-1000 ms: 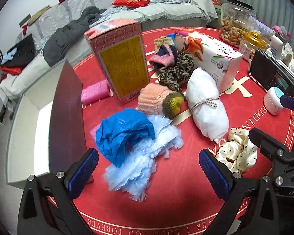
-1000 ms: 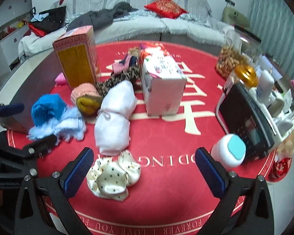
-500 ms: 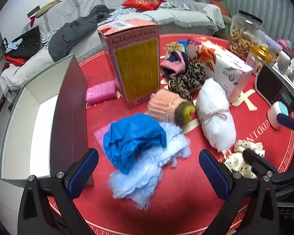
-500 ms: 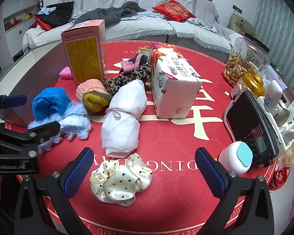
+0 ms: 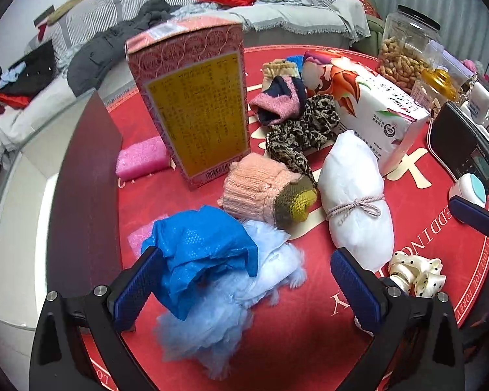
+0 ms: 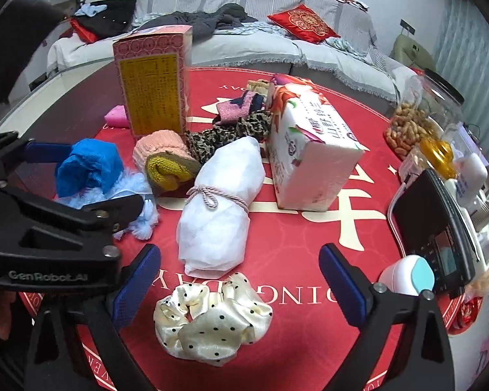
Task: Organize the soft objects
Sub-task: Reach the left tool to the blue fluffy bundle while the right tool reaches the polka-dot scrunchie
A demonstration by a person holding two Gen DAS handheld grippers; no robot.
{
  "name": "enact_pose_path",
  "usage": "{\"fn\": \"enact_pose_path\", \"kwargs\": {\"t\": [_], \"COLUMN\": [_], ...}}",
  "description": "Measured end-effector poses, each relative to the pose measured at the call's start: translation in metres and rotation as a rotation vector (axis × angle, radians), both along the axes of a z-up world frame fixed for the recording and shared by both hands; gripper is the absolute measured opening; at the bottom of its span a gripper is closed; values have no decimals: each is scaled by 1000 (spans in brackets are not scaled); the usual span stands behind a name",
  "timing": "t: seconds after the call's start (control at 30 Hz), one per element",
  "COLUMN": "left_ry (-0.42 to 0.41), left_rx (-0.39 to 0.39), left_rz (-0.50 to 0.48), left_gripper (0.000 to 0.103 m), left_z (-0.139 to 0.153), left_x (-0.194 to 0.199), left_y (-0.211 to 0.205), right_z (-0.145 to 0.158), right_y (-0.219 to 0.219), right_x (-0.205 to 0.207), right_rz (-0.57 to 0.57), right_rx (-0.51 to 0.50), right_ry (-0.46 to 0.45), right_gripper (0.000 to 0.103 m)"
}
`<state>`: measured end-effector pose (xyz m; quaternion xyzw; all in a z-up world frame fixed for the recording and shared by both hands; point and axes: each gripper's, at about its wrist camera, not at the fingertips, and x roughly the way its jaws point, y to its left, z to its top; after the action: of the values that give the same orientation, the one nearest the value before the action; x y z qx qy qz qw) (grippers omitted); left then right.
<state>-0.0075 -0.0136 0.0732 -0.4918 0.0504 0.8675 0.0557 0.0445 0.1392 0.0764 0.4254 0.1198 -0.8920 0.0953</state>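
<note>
Soft things lie on a red round mat (image 5: pixel 309 342). A blue cloth (image 5: pixel 205 247) rests on a pale blue fluffy piece (image 5: pixel 218 312), and my left gripper (image 5: pixel 244 280) stands open around both. A white bundle tied with cord (image 6: pixel 221 208) lies in the middle. In front of it is a cream polka-dot scrunchie (image 6: pixel 211 319). My right gripper (image 6: pixel 241 280) is wide with its jaws closing, the scrunchie low between them and no pad touching it. A peach and mustard knit roll (image 5: pixel 260 192), a leopard scrunchie (image 5: pixel 303 133) and a pink sock (image 5: pixel 277 104) sit behind.
A tall pink and yellow box (image 5: pixel 195 107) and a tissue pack (image 5: pixel 368 104) stand upright among the soft things. A pink sponge (image 5: pixel 143 158) lies left of the box. On the right are a peanut jar (image 6: pixel 417 120), a black radio (image 6: pixel 433 228) and a small teal-lidded jar (image 6: pixel 410 277).
Both grippers have come forward and lower. The left one now flanks the blue cloth, the right one sits closer over the polka-dot scrunchie with its jaws slightly narrower.
</note>
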Motion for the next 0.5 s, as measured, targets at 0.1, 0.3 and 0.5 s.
{"fn": "enact_pose_path", "kwargs": {"t": [0.1, 0.3, 0.5], "left_ry": [-21, -26, -71], "left_rx": [25, 70, 63], "left_rz": [-3, -31, -41], "left_gripper": [103, 103, 103], "left_z": [0, 10, -3], "left_x": [-2, 24, 42], "left_y": [-5, -23, -36], "right_z": [0, 5, -6], "right_y": [-1, 10, 6], "right_x": [-2, 9, 13], "right_rz": [6, 41, 86], "right_rx": [1, -69, -97], "right_ry": [6, -49, -145], "right_gripper": [98, 98, 98]}}
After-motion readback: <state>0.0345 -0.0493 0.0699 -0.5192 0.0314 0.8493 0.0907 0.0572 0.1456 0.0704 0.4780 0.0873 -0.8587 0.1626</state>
